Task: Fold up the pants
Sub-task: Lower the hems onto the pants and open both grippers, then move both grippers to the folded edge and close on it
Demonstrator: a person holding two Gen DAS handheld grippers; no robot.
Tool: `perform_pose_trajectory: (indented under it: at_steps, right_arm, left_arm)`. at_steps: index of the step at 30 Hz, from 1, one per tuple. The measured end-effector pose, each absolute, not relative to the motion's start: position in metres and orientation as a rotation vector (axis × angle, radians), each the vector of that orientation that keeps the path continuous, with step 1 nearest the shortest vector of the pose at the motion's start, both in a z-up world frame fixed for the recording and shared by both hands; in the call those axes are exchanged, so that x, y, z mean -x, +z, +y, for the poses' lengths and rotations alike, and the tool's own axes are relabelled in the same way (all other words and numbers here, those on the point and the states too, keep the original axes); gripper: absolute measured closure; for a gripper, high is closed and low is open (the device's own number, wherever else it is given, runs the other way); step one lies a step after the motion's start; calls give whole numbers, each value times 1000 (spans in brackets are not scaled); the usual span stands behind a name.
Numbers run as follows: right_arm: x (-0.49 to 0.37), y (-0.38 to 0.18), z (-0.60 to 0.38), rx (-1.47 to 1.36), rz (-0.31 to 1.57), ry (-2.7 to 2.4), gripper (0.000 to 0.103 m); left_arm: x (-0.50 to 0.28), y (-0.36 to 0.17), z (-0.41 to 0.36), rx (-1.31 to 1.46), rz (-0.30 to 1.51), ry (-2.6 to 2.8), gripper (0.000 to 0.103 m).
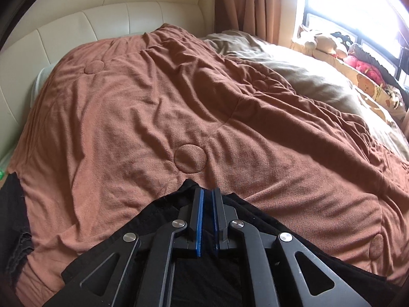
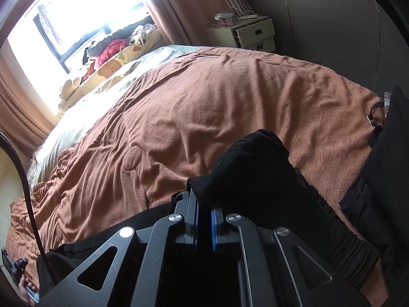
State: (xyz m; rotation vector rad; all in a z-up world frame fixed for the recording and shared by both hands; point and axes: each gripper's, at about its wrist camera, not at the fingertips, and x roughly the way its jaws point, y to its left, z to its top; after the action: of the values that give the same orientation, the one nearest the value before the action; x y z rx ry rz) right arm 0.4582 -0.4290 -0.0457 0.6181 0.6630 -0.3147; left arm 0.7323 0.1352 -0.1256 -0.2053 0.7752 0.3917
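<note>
Pants [image 1: 158, 220], black, lie at the lower edge of the brown blanket [image 1: 153, 107]. Left gripper [image 1: 207, 192] stands slightly parted over them; right gripper [image 2: 203, 204] pinches a raised fold.

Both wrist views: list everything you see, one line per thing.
pants: one, black, on the near side of the blanket, under both grippers
blanket: one, rust brown, covering the bed
sheet: one, beige, window side of the bed
headboard: one, cream, padded, behind the blanket
curtains: brown, beside the window
soft toys: several, mixed colours, along the windowsill
nightstand: one, white, far corner
left gripper: black, blue pads, narrow gap
right gripper: black, blue pads, pants fabric bunched at its tips
</note>
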Motion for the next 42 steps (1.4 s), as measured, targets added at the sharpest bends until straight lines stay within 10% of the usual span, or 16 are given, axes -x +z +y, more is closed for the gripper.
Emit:
perform_pose_trajectory:
  at_steps: [6,23,28,31,42]
  right_arm:
    - [-416,-29,-436,-597,626,-275,44]
    - [-325,-23,-407,-500,644,-167,41]
    - [-304,-31,-405,-519,656,-131,27]
    - [-294,-34,-405,-530,656,-151,4]
    - [-243,-62,-409,-619,649,-159,4]
  left_arm:
    - [-700,-106,154,230,780,403,86]
    - [-568,-65,187,243,773,422,67]
    - [-532,-68,198,305,748,423,23]
    - [-518,-75,202,319,754,412,22]
    - [-488,-111,212,380,783,379,26]
